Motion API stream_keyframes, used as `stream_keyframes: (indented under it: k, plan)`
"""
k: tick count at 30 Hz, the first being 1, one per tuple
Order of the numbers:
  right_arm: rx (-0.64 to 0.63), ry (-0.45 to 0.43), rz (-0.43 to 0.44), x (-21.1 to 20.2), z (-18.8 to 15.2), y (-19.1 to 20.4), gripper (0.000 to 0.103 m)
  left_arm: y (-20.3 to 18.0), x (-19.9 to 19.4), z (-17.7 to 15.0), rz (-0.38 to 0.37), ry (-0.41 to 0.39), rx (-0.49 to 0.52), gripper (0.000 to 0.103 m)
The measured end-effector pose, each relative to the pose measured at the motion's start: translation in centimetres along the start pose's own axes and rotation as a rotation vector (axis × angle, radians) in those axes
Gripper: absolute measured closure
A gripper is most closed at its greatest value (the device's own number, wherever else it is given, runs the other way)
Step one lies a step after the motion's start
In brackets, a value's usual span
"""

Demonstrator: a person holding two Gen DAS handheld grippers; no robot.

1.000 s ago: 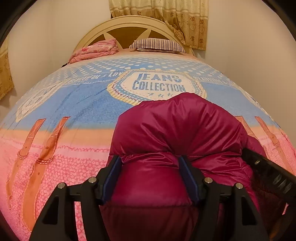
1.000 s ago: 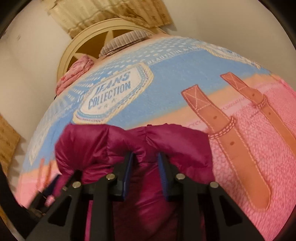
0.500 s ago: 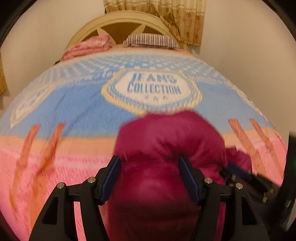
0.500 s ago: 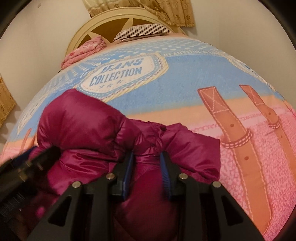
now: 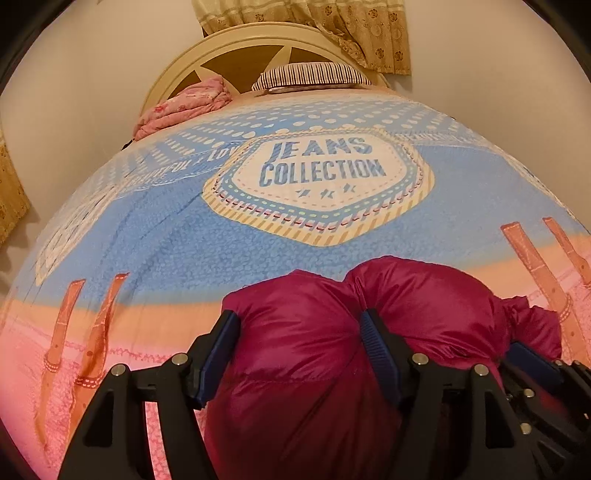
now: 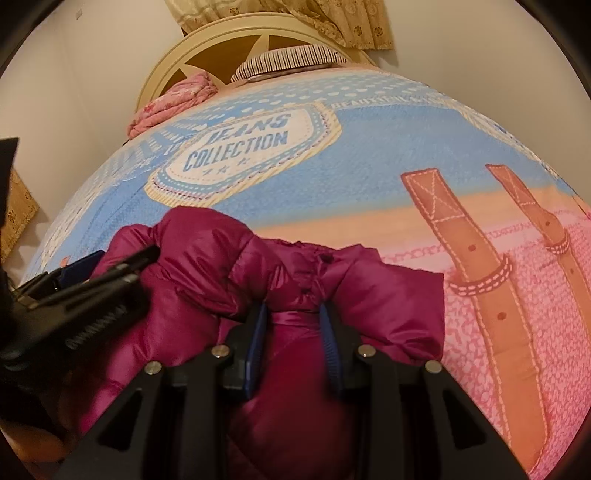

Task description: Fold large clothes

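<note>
Bedroom setting, with plain pale walls and a patterned curtain hung at the top of the frame above a rounded cream headboard. Most of both views is filled by the bed, which is covered with a blue, peach and pink spread printed "JEANS COLLECTION". A striped pillow and a bunched pink blanket are seen at the far end, upper centre.

A puffy magenta jacket is piled at the lower centre of the bed, on the pink and peach part of the print. A fat roll of it is gripped by the left gripper, with the jaws fairly wide and easing open a bit, fabric bulging between the blue pads. A narrower bunch near the snap placket is pinched by the right gripper, jaws narrow and pressed on the fabric.
</note>
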State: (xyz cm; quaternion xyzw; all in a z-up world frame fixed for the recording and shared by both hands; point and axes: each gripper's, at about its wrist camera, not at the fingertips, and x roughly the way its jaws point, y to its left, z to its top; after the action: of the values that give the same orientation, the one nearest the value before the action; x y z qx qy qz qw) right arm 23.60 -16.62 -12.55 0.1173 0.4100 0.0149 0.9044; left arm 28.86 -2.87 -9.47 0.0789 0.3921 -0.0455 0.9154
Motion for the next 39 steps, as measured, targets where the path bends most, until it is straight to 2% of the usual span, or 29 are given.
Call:
stream_keyframes:
  k: [5,11,16,18,21,26,32,36,39]
  plan:
    - [0.014,-0.002,0.007,-0.1,0.0,-0.2,0.068,0.4,1.2,-0.1,-0.015,0.024,-0.026,0.028]
    - [0.023,-0.015,-0.004,-0.4,0.1,-0.1,0.069,0.2,1.2,-0.1,-0.006,0.021,-0.023,0.027]
    - [0.068,-0.052,-0.048,-3.5,-0.7,-0.6,0.069,0.2,1.2,-0.1,0.001,0.017,-0.016,0.027]
    - [0.042,-0.036,-0.077,-4.2,-1.3,-0.4,0.068,0.0,1.1,-0.1,0.004,0.014,-0.013,0.027]
    - [-0.02,-0.046,-0.106,-3.9,-2.0,-0.4,0.066,0.0,1.0,-0.1,0.008,0.012,-0.008,0.027]
    - [0.022,-0.063,-0.047,-3.2,-2.4,-1.5,0.064,0.0,1.0,0.0,0.013,0.011,-0.006,0.027]
    - [0.002,-0.062,-0.076,-2.7,-2.4,-0.9,0.063,0.1,0.8,0.0,0.012,0.012,-0.011,0.027]
    - [0.013,-0.06,-0.063,-2.8,-2.4,-1.2,0.063,1.7,-0.7,0.2,-0.063,0.03,-0.035,0.027]
    - [0.012,-0.059,-0.067,-2.8,-2.4,-1.2,0.063,4.3,-3.2,-0.5,-0.084,0.032,-0.096,0.027]
